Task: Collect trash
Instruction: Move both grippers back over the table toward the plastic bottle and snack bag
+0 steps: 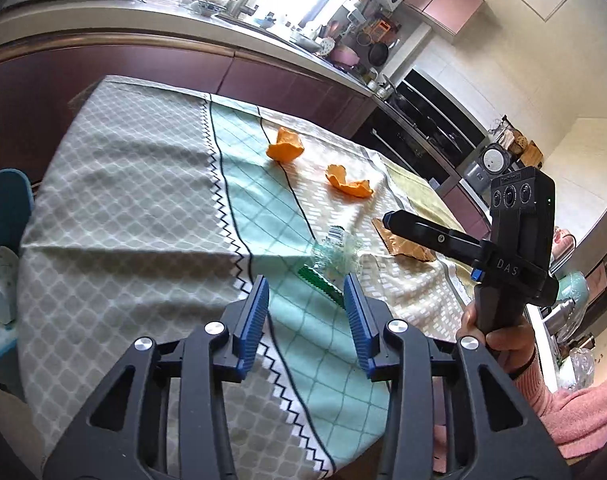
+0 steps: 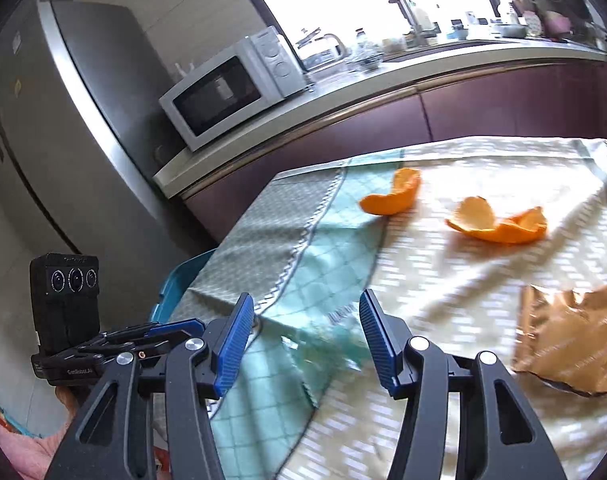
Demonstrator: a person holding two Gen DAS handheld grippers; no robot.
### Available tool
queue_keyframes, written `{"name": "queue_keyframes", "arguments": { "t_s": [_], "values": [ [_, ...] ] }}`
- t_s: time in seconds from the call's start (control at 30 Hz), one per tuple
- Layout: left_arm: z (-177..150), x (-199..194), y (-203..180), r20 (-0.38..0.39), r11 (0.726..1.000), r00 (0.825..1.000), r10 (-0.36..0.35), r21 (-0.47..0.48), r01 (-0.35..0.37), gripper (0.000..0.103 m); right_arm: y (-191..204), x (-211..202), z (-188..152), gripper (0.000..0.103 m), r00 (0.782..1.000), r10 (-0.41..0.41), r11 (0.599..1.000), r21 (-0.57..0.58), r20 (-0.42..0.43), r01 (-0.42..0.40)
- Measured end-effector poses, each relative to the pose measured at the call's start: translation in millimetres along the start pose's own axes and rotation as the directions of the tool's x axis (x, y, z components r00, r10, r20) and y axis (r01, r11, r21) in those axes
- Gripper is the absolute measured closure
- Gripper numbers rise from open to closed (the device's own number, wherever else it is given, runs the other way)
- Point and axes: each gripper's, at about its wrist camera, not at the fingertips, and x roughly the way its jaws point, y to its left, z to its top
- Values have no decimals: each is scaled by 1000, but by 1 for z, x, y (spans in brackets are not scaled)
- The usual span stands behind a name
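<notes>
Two orange peels lie on the patterned tablecloth: one (image 1: 285,145) (image 2: 393,198) farther left, one (image 1: 349,182) (image 2: 499,222) to its right. A crumpled clear plastic wrapper with a green strip (image 1: 329,262) (image 2: 327,344) lies just ahead of my open, empty left gripper (image 1: 306,292). A brown-gold foil wrapper (image 1: 407,244) (image 2: 571,336) lies to the right. My right gripper (image 2: 305,312) is open and empty, hovering over the clear wrapper; in the left wrist view it (image 1: 387,218) shows above the foil wrapper.
The tablecloth (image 1: 143,200) covers the table. A blue bin or chair (image 1: 3,216) (image 2: 175,284) stands at the table's left edge. A kitchen counter (image 2: 343,92) with a microwave (image 2: 231,88) runs behind, a fridge (image 2: 63,120) at the left.
</notes>
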Motion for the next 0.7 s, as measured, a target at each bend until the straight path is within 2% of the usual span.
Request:
{"name": "queue_keyframes", "arguments": {
  "t_s": [0.13, 0.37, 0.53, 0.7],
  "values": [
    [-1, 28, -15, -46, 1000, 999, 6, 9, -6, 62, -39, -26, -8, 49, 997, -73, 996, 56, 24, 72],
    [5, 71, -15, -102, 999, 994, 33, -21, -35, 55, -93, -60, -20, 48, 982, -180, 973, 156, 63, 169],
    [7, 81, -19, -113, 999, 993, 31, -28, -34, 51, -129, -83, -27, 46, 964, -254, 949, 214, 81, 232],
    [10, 89, -24, -127, 999, 991, 38, -30, -42, 48, -155, -84, -29, 45, 957, -282, 933, 250, 66, 258]
  ]
}}
